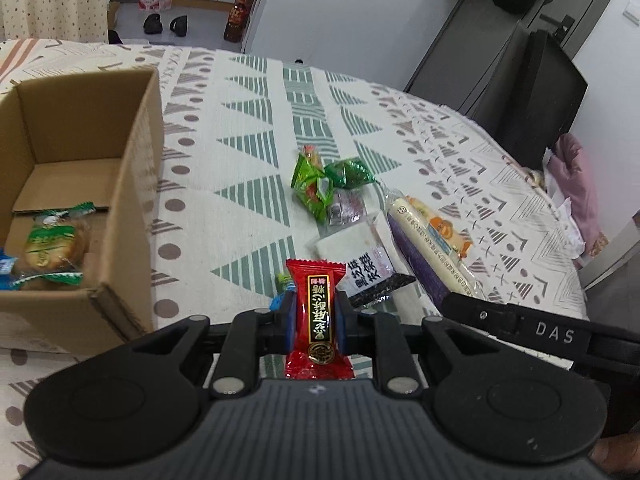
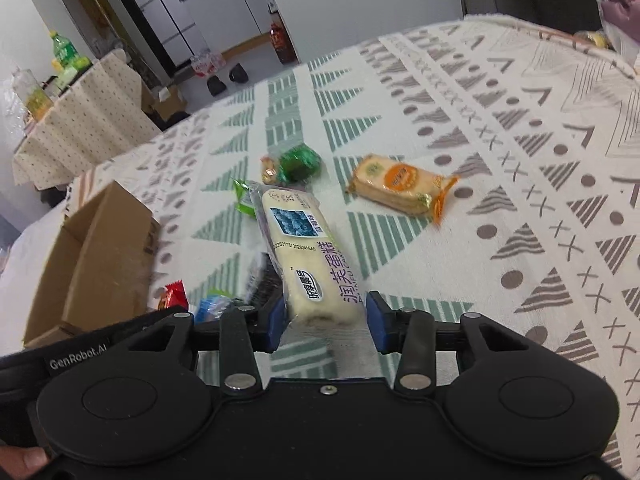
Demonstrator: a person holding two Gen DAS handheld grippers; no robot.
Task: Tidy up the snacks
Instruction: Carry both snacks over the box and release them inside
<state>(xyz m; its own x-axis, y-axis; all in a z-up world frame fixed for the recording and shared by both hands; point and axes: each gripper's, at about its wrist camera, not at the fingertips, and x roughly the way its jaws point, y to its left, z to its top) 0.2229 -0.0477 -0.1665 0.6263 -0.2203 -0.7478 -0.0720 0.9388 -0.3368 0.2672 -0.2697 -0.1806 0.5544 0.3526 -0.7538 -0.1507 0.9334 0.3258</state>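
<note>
The left gripper (image 1: pixel 314 316) is clamped on a red candy packet (image 1: pixel 316 320), held upright between the pads, above the patterned cloth (image 1: pixel 248 120) and just right of the cardboard box (image 1: pixel 132 184). The right gripper (image 2: pixel 326 320) has its jaws set around the near end of a long cake roll packet (image 2: pixel 308 256); the left pad touches it, but a narrow gap shows at the right pad, so a firm hold cannot be confirmed.

Risks. The cake roll is long and taken at one end only; if lifted so, it would likely sag or pivot out. The red packet is slick film and gripped at mid-length; a quick swing could let it slide. The box's near wall stands tall between the left gripper and the box floor, so a low approach would probably strike the rim.

Room. The box sits open-topped with a green-wrapped pastry (image 1: pixel 52 248) at its near left and bare floor behind. The two grippers are close together, so crossing paths is a hazard. Loose snacks, among them green packets (image 1: pixel 320 184) and an orange cracker pack (image 2: pixel 400 184), lie near; the cloth beyond is open.
</note>
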